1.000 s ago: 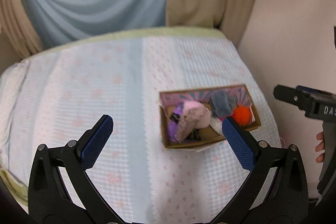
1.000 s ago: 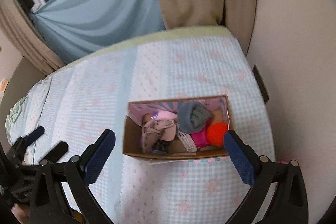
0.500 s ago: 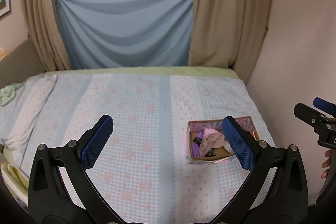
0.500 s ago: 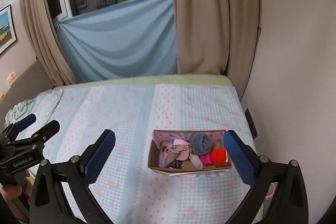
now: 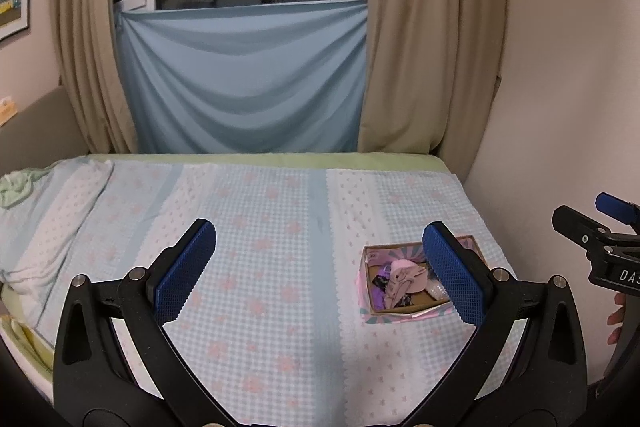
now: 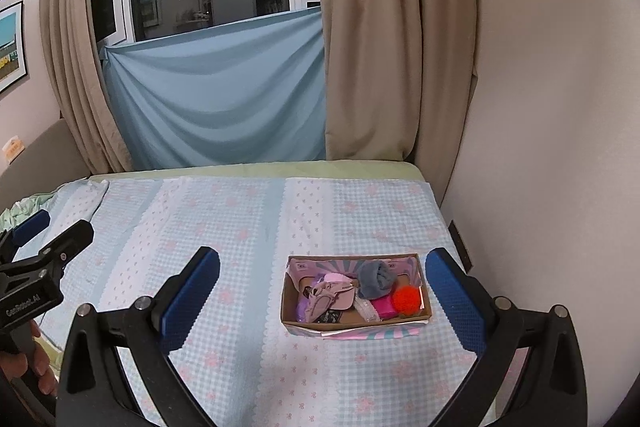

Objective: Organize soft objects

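Cardboard box [image 6: 356,319] of soft things on bed [image 6: 240,227] — both grippers spread wide, empty.
Left gripper [image 5: 320,271], right gripper [image 6: 322,291]: grey sock [image 6: 375,279] looks light and limp — pinch its bunched middle.

- The bedspread [image 6: 248,227] is soft woven cloth, checked, with a slightly bumpy, matt surface.
- The box [image 6: 356,325] is brown cardboard inside, with printed paper outside.
- In it, the grey sock [image 6: 375,279] looks like knitted cloth, the orange pompom [image 6: 406,300] like fuzzy yarn, and the pink pouch [image 6: 334,293] like smooth matt fabric.
- The left gripper [image 5: 320,263] and right gripper [image 6: 322,287] are matt black plastic with rough-textured blue pads [image 6: 454,299] and shiny metal screws.
- The curtains [image 6: 384,39] are heavy matt cloth.
- The blue sheet [image 6: 216,95] is thin, smooth fabric.
- The wall [image 6: 552,107] is matt.
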Motion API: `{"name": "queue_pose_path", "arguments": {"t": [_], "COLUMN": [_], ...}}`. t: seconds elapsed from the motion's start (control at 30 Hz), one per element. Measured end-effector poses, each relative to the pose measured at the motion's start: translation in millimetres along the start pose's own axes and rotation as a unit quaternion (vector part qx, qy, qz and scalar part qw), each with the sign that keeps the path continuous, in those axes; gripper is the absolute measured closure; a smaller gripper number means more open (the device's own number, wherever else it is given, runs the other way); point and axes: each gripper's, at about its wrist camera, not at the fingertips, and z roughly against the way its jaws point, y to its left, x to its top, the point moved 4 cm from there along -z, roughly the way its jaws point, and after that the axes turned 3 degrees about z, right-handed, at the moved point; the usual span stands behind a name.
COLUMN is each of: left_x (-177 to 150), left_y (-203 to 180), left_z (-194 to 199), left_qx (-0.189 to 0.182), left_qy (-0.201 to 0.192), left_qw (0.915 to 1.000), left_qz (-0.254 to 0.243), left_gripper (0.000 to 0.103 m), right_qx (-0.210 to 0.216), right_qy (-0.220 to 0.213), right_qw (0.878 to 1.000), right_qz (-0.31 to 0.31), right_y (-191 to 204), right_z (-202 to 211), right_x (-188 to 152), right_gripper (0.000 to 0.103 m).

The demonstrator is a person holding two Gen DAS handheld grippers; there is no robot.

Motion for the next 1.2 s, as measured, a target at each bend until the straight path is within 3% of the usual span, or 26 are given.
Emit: {"name": "queue_pose_path", "arguments": {"t": [1.2], "left_x": [2.9], "left_y": [0.8], "left_z": [8.2], "left_qx": [-0.004], "left_qy": [-0.016], "left_qw": [0.9999], "left_qz": [0.002], "left_gripper": [0.000], "right_qx": [-0.002], "right_qy": [-0.004], "right_qw": [1.000], "right_qz": [0.005], "right_y": [5.9], "right_z": [1.7], "right_x": [2.4], "right_gripper": [0.001]}}
